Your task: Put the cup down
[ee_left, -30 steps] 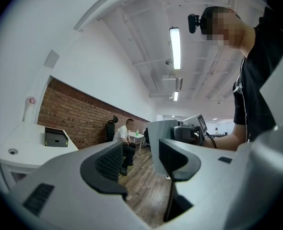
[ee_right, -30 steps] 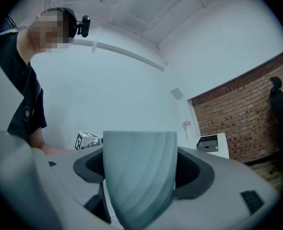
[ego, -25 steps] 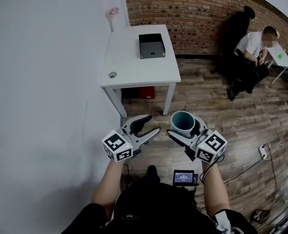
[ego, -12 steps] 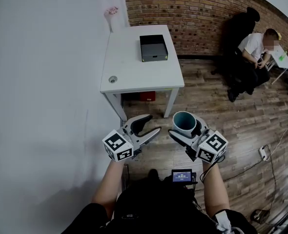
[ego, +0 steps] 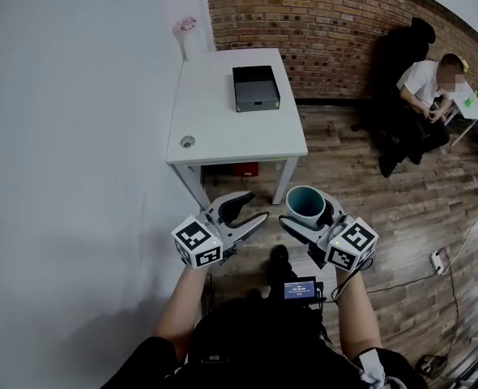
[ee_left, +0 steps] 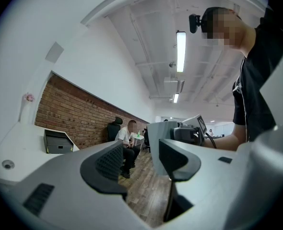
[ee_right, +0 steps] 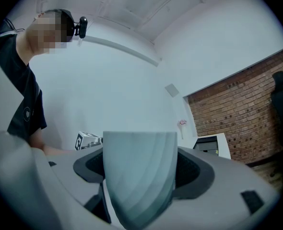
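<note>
Teal cup (ego: pixel 305 203) clamped in right tool (ego: pixel 309 215), lower centre; left tool (ego: pixel 244 209) gapes empty. Not yet down; white bench (ego: pixel 223 116) upper centre.

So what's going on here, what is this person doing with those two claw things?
A person is standing with a hand-held gripper in each hand. The right gripper is shut on a teal cup, held upright in the air over the wooden floor. The left gripper is open with nothing between its jaws. A white table with a black box on it stands just ahead, and the cup has not yet been set down anywhere.
</note>
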### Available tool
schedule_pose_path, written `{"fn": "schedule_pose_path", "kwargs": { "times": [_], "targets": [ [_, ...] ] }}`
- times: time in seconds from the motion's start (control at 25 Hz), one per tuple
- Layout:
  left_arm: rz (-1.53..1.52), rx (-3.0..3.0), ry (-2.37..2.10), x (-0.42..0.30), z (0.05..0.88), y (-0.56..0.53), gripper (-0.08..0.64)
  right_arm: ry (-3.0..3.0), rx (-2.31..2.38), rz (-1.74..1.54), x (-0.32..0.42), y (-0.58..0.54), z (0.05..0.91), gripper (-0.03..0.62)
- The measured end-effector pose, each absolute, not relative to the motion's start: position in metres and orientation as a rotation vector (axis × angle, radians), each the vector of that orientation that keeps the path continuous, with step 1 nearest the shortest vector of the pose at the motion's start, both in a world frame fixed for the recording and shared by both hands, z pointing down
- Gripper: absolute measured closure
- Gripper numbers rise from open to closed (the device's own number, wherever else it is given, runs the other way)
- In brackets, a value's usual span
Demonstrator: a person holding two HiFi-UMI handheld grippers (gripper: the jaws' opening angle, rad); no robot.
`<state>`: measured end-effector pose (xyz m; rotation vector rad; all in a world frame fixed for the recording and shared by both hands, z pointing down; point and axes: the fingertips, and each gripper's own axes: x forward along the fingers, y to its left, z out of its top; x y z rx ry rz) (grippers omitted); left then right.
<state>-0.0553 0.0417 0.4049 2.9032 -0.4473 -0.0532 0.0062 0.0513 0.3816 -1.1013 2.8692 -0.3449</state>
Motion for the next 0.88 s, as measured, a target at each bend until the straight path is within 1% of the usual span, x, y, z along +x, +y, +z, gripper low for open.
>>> {"fn": "schedule_pose_path", "kwargs": {
  "times": [0.36, 0.88],
  "targets": [
    [-0.036, 2.891, -0.481, -0.042, 0.421, -0.002, 0.319, 2.887, -1.038, -0.341, 0.016, 0.004, 0.394, 0.201],
    [-0.022, 2.838, -0.558, -0.007, 0.432, -0.115, 0.322, 2.886, -0.928, -0.383, 0.051, -0.117, 0.402, 0.202]
  ]
}}
